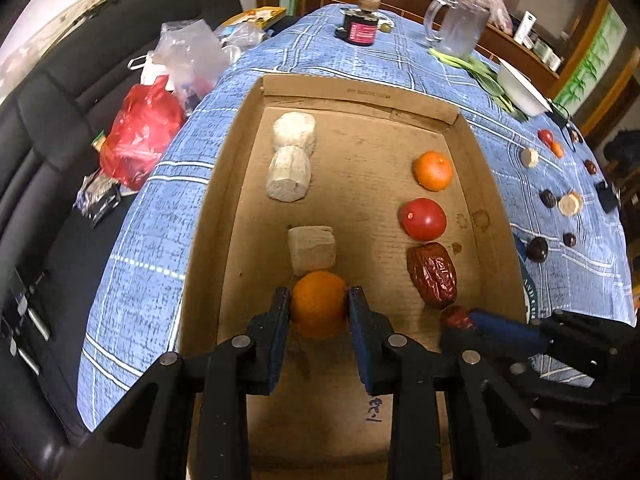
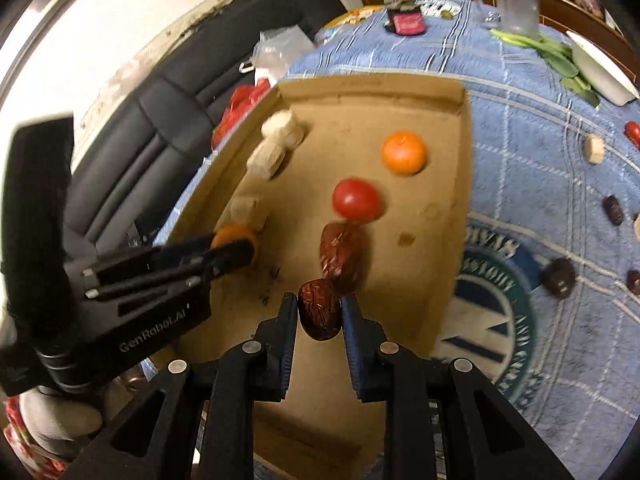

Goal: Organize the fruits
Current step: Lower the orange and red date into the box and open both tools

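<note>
A shallow cardboard box lies on the blue cloth. My left gripper is shut on an orange low in the box, just behind a pale chunk; it also shows in the right wrist view. My right gripper is shut on a red date, held just in front of another date. The box's right column holds an orange, a tomato and that date. Two pale chunks sit at its left.
Loose dates, pale chunks and small red fruits lie on the cloth to the right. A glass mug, a dark jar and a white dish stand at the far end. A black sofa with bags is at left.
</note>
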`<action>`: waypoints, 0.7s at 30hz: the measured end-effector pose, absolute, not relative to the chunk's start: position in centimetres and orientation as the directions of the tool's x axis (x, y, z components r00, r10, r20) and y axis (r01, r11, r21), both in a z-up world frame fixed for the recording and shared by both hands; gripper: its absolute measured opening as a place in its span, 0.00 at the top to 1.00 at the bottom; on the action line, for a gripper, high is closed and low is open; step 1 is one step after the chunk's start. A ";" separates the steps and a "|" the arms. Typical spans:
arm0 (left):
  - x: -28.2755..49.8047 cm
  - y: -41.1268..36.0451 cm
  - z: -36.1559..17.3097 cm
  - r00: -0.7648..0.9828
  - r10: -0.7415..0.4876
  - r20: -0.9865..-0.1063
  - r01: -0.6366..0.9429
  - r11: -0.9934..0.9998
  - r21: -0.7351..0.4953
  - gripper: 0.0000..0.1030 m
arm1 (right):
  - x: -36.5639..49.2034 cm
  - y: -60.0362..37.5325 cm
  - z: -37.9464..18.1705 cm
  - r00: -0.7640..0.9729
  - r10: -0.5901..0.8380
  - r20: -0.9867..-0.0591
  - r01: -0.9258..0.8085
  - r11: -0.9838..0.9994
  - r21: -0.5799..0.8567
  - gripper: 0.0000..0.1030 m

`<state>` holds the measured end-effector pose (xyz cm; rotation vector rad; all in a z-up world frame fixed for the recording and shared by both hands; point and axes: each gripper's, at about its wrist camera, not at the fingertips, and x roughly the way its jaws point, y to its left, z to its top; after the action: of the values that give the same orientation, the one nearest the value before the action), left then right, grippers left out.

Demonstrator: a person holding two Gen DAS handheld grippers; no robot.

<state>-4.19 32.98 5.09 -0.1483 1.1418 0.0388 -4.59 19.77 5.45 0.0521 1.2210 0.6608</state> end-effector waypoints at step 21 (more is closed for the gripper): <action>-4.5 34.5 6.5 0.427 -0.065 -0.902 -0.175 0.973 -0.153 0.51 | -4.7 20.3 5.2 0.197 0.469 -0.861 -0.443 0.826 0.348 0.65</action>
<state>-4.48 34.47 6.53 -0.2376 1.1303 0.0691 -4.69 20.34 5.18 0.0247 1.2152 0.6386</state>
